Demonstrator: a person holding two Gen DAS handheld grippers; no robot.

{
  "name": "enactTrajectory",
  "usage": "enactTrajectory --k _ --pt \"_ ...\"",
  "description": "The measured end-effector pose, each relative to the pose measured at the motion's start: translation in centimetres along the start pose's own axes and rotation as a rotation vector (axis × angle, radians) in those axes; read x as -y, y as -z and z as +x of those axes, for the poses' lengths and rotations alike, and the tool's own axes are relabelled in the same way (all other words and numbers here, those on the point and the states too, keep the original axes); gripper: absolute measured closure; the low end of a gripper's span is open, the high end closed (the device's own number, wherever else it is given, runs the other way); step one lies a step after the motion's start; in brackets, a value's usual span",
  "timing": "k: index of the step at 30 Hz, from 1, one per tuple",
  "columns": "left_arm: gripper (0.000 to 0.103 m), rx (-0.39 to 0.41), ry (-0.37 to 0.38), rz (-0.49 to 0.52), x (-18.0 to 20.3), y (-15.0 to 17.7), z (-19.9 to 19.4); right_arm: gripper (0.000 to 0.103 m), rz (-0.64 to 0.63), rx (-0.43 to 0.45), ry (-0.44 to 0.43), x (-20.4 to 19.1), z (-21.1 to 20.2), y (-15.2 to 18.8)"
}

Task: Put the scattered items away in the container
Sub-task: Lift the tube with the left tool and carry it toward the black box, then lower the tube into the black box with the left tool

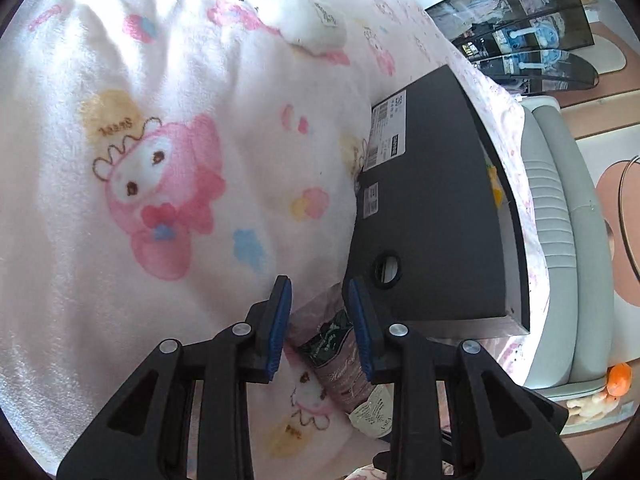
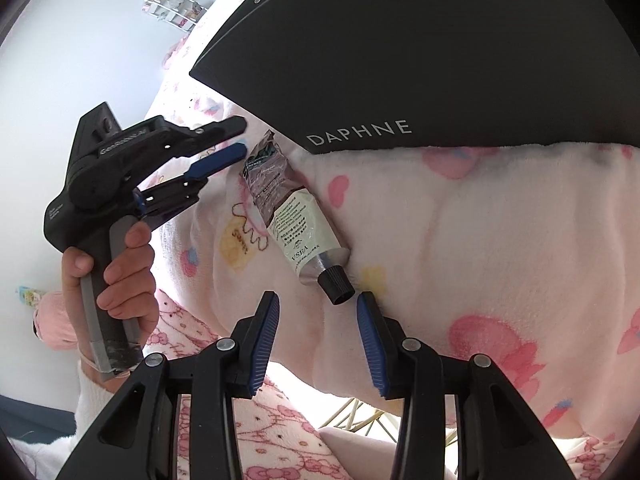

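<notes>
A crumpled hand-cream tube [image 2: 288,216] with a black cap [image 2: 338,284] lies on the pink cartoon blanket [image 2: 480,260], beside the black DAPHNE shoebox [image 2: 400,60]. My right gripper [image 2: 319,298] is open, and the cap sits just ahead of its gap, nearer the right finger, untouched. My left gripper [image 2: 236,136] is open too, its tips by the tube's crimped end. In the left wrist view the left gripper [image 1: 319,284] hovers above the tube [image 1: 340,360], with the shoebox [image 1: 432,200] close on the right. A white plush toy [image 1: 308,20] rests far up the blanket.
A person's hand [image 2: 120,264] grips the left tool's handle. The bed's grey padded edge [image 1: 560,220] runs along the right, with dark shelving [image 1: 520,32] beyond. An orange toy [image 1: 618,376] lies on the floor. Pink patterned cloth [image 2: 260,420] fills the bottom of the right wrist view.
</notes>
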State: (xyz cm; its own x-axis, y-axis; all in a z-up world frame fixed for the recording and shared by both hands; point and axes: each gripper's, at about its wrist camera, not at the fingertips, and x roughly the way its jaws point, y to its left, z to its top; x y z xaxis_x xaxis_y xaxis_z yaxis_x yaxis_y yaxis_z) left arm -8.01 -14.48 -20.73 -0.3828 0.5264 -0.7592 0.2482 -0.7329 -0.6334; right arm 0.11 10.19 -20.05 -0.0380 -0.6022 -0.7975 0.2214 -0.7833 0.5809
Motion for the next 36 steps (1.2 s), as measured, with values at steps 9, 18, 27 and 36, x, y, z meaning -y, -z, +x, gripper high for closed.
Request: enactTrajectory --k 9,18,27,36 --pt "0.074 -0.029 -0.034 0.022 0.0 3.6 -2.3 0.066 0.042 0.091 0.017 1.2 -2.0 -1.2" --pt "0.072 -0.099 0.033 -0.043 -1.4 6.3 -1.9 0.066 0.119 0.202 0.076 3.9 -4.8 -2.0" --pt "0.062 -0.096 0.01 0.036 0.8 7.8 -1.9 0.065 0.075 0.196 0.09 3.8 -5.5 -1.6" --pt "0.063 -0.02 0.115 0.134 6.5 8.0 -8.1 0.065 0.05 0.309 0.028 2.4 -11.5 -0.9"
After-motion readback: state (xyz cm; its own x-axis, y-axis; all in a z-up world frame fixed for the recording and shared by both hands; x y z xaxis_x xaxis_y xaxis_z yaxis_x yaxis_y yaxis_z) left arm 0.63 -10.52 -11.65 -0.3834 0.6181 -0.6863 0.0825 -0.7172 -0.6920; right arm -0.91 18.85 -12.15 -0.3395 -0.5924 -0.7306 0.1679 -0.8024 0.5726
